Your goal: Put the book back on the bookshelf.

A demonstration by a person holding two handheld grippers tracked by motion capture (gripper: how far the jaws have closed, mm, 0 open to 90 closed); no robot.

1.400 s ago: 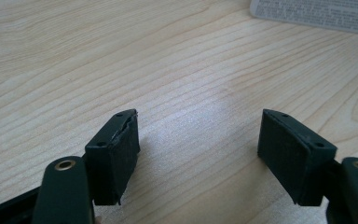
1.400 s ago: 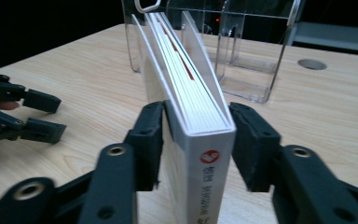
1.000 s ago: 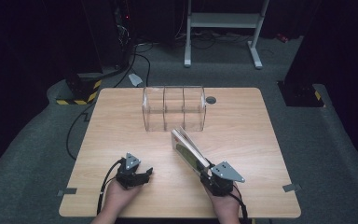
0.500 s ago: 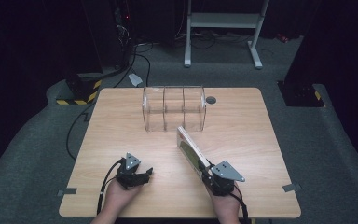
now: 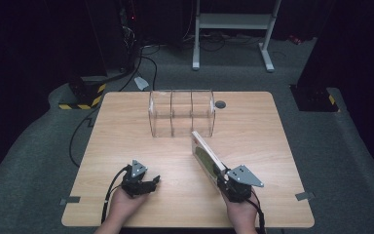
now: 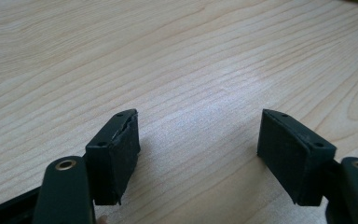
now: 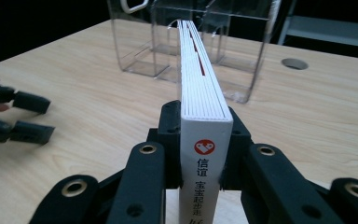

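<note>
White-covered book clamped near its spine end by right gripper, edge-up, aimed toward clear divided rack for slotting; left gripper rests with jaws apart, empty.

The book's white spine, seen in the right gripper view, carries the one readable text. At its top sits a round red logo with a white heart-like mark. Directly at 6 o'clock from the logo stand two black Chinese characters, 信谊, one under the other. Further toward 6 o'clock smaller black characters run down the spine; the first looks like 宝宝, the rest are too small or cut off to read. In the high view the green cover's print is too blurred to read.
</note>
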